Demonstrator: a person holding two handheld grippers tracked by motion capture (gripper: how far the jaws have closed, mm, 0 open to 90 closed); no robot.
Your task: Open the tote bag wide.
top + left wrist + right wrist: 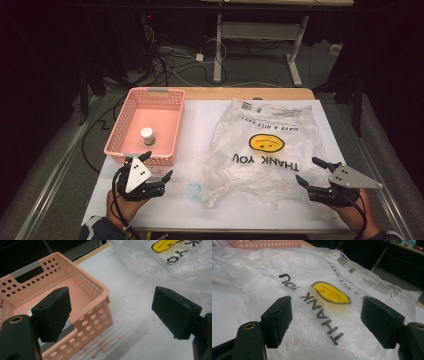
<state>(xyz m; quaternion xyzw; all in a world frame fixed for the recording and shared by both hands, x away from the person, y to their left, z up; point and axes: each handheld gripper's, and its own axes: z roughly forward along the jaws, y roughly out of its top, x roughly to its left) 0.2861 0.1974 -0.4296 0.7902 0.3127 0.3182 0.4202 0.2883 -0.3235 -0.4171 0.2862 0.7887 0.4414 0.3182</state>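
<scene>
A clear plastic bag (pixel 265 150) with a yellow smiley and "THANK YOU" print lies flat on the white table top (pixel 195 125); it also spreads across the right gripper view (pixel 324 295). A pink perforated basket (pixel 145 125) stands at the left, holding a small white-lidded jar (pixel 147 135). My left gripper (pixel 159 165) is open just in front of the basket's near wall (pixel 95 315). My right gripper (pixel 312 170) is open at the bag's near right edge, nothing between its jaws. A small bluish clear object (pixel 193 190) lies by the bag's near left corner.
The wooden table edge (pixel 240 93) runs along the back. Beyond it stand a desk frame (pixel 260 45) and tangled cables (pixel 170 60) on the floor. Red specks (pixel 100 347) dot the table top in front of the basket.
</scene>
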